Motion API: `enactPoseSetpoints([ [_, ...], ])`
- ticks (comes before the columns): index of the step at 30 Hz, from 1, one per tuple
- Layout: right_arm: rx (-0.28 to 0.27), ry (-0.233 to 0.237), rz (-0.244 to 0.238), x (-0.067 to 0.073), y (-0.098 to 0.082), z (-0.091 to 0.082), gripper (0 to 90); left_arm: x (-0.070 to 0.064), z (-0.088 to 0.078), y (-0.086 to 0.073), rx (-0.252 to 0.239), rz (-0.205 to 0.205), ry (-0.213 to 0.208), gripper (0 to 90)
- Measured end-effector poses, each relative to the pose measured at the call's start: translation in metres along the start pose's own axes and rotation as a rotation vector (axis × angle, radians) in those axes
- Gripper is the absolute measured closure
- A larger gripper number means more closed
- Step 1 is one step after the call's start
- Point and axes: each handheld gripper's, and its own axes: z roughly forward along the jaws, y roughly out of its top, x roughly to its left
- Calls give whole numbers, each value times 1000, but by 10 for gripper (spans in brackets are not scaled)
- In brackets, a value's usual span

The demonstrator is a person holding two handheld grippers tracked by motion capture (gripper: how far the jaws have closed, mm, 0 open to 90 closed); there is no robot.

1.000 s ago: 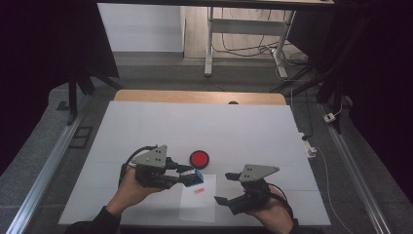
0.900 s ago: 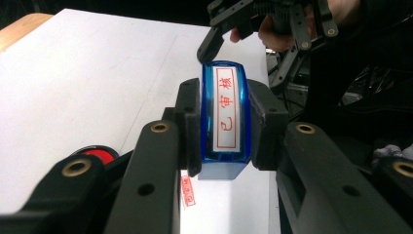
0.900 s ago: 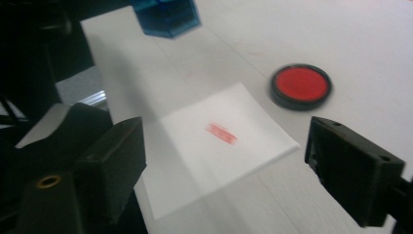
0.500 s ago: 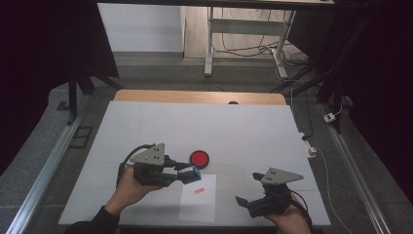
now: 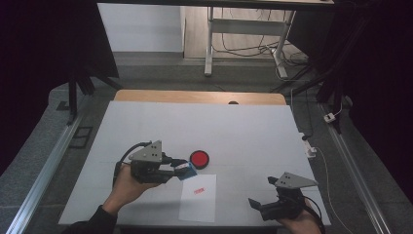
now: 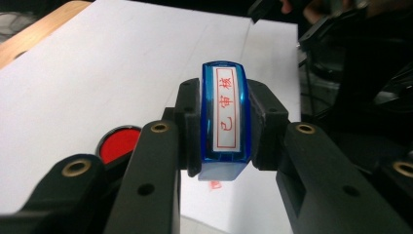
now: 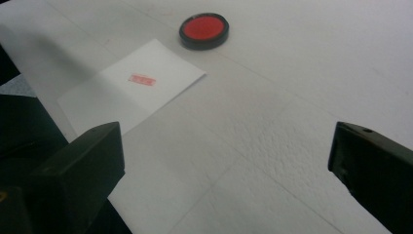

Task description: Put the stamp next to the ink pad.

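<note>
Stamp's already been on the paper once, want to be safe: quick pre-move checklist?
1. Left gripper clamped on the blue stamp: ok.
2. Red imprint on the paper sheet: ok.
3. Red ink pad open, beside the sheet: ok.
4. Right gripper open, nothing between its jaws, which have just been opening: ok.
5. Right gripper off the sheet: ok.
6. Ink left on the stamp face: cannot tell.

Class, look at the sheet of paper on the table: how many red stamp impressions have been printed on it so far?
1. A single red impression sits on the upper part of the paper sheet, beyond the ink pad. The stamp, clamped in the left gripper, overhangs one corner, so another could hide there.
</note>
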Motion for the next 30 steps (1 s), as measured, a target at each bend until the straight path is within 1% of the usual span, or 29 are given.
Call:
enactPoseSetpoints([
  [2,1,-4,4,-2,-2,-2,0,1,-1,-1,12,-1,18,703],
  [4,4,-20,7,-3,-4,-3,0,4,-2,-2,21,-9,28,703],
  [6,7,-20,24,-5,-6,-5,0,6,-3,-4,24,-22,44,703],
  [9,13,-32,34,-8,-8,-6,0,10,-4,-9,38,-41,71,703],
  [11,22,-36,35,-9,-9,-7,0,13,-6,-12,44,-63,87,703],
  [14,17,-40,42,-10,-10,-8,0,20,-9,-16,56,-95,123,703],
  [20,14,-37,55,-12,-10,-9,0,30,-12,-26,87,-140,186,703],
  [24,14,-38,55,-12,-11,-9,0,38,-15,-34,88,-187,222,703],
  [25,15,-39,56,-12,-10,-9,0,40,-16,-36,88,-201,230,703],
  [30,17,-39,58,-12,-11,-9,0,46,-18,-41,88,-234,243,703],
])
